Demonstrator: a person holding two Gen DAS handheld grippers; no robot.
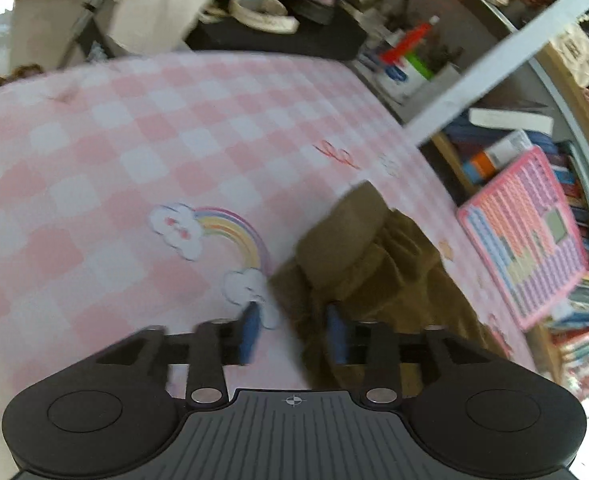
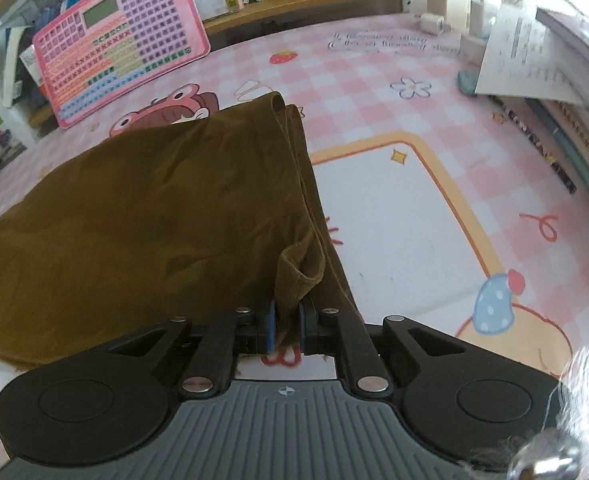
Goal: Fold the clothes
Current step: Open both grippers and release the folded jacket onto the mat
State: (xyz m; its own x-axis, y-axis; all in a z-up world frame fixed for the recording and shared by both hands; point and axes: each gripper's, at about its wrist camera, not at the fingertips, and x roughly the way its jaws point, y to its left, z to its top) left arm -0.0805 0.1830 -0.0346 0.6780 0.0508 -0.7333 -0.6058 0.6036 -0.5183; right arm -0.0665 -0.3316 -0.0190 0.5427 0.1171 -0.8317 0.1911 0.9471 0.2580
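A: Pinching a bunched corner of the olive-brown soft knit garment (image 2: 142,216), the right claw (image 2: 286,326) has its blue pads closed on a small fold of cloth at about 6 o'clock in its own view.

B: And the rest of the garment?

A: It lies spread on the pink-and-white checked counter (image 2: 374,92), reaching from the claw toward 9 and 12 o'clock, with a doubled, layered edge running up its right side toward 12.

B: What about the left claw (image 1: 294,334)?

A: Its jaws stand apart with nothing between them, over the garment's rumpled end at about 5 o'clock in its blurred view.

B: How will the cloth handle?

A: Light and limp, I judge. It drapes and puckers at the pinch, so it will sag wherever unsupported and the layers may slide apart.

B: Where to hold, then?

A: Corners and the doubled edge, catching every layer in the pads. Whether this is a half-folded garment or a fold nearly finished, I cannot tell.
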